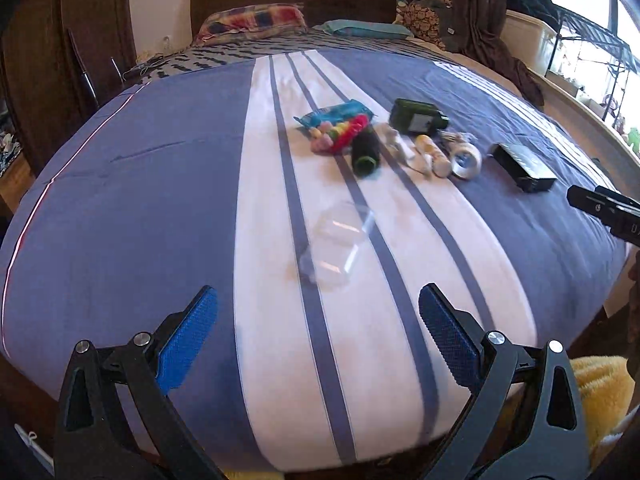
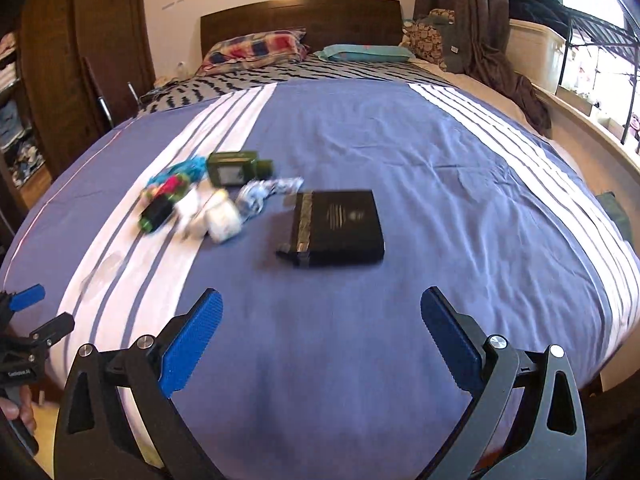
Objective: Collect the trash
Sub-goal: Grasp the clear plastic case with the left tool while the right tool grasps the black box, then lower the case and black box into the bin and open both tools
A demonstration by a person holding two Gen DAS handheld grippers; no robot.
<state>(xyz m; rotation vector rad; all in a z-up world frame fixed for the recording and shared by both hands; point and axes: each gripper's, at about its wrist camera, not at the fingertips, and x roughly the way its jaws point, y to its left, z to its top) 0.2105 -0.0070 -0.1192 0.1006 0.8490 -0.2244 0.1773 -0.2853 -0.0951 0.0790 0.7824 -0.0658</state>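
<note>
You have not picked up any trash yet. It all lies on the bed (image 2: 400,140). Both of your grippers are spread wide and hold nothing. A clear plastic tub (image 1: 336,246) lies just ahead of your left gripper (image 1: 318,322). A black box (image 2: 336,228) lies ahead of your right gripper (image 2: 322,322), not touching it. Farther off, past the tub, sits a pile of wrappers and small bottles (image 1: 384,140). No bin shows anywhere.
</note>
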